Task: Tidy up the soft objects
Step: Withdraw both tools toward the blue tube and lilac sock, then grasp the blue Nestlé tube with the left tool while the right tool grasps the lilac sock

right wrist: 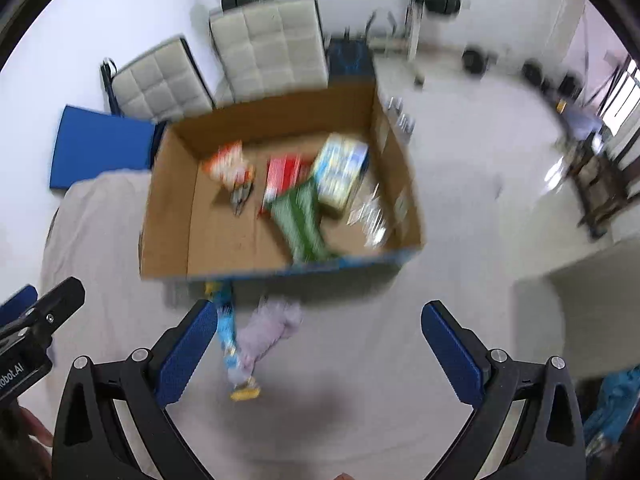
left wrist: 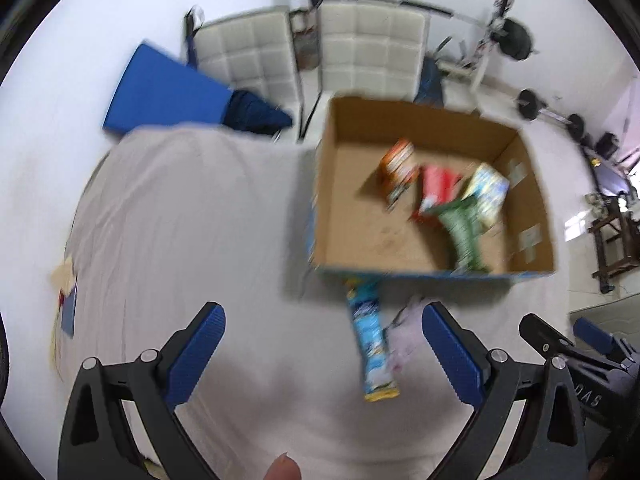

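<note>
Matt brown cardboard box (left wrist: pixel 332 200), glossy plastic snack packets (left wrist: pixel 460 228), wrinkled cloth table cover (left wrist: pixel 180 220), quilted leather-look chairs (left wrist: pixel 372 48)

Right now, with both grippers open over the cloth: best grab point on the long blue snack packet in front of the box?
Grip the blue snack packet across its narrow width near mid-length, coming straight down with the left gripper. It lies flat and elongated on the cloth, its far end against the cardboard box. A pale soft item lies along its right side, so keep that finger tight to the packet's edge.

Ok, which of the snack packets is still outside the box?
The long light-blue packet with the yellow end, lying on the cloth just in front of the cardboard box. The orange, red, green and pale-blue ones are all inside.
</note>
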`<state>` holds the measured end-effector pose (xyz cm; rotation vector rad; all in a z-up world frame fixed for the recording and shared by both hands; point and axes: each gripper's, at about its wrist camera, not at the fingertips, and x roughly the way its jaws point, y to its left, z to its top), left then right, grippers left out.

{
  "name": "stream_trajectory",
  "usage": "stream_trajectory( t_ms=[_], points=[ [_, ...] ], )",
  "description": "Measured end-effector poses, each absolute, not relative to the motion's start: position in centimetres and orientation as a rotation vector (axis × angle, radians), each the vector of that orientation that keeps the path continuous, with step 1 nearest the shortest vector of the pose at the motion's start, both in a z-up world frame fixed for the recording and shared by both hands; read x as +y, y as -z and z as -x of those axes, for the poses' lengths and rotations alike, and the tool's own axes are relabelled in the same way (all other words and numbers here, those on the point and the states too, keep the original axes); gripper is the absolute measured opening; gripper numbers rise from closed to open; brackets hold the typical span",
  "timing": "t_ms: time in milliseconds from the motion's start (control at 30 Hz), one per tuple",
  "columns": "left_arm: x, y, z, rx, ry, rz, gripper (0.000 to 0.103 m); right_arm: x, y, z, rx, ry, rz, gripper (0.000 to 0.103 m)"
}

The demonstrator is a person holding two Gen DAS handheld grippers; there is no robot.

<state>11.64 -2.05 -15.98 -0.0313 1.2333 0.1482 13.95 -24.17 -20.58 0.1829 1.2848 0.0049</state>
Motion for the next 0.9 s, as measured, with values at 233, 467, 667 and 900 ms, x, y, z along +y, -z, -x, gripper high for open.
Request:
stream_trajectory(
  t_ms=[233, 467, 667, 900],
  points=[
    [0.4, 25.0, -9.7, 1.413, -0.252, 0.083, 0.101, -22.8, 32.5, -14.3, 1.513, -0.042, -0.421, 0.103],
    [1.8, 29.4, -8.6, 1.500, -0.313, 0.119, 0.101, -19.8, 38.7, -16.0, 1.554, -0.027, -0.572, 0.097],
    [0.5, 30.6, -9.4, 1.539, -0.263, 0.119, 0.101, -18.6, 40.1, -15.6, 1.635, -0.087, -0.490, 0.049],
    [-4.1, 32.5, -11.7, 1.587, -0.132, 0.101, 0.101, -22.6, 38.0, -12.9, 1.656, -0.073, -0.096, 0.048]
  ],
)
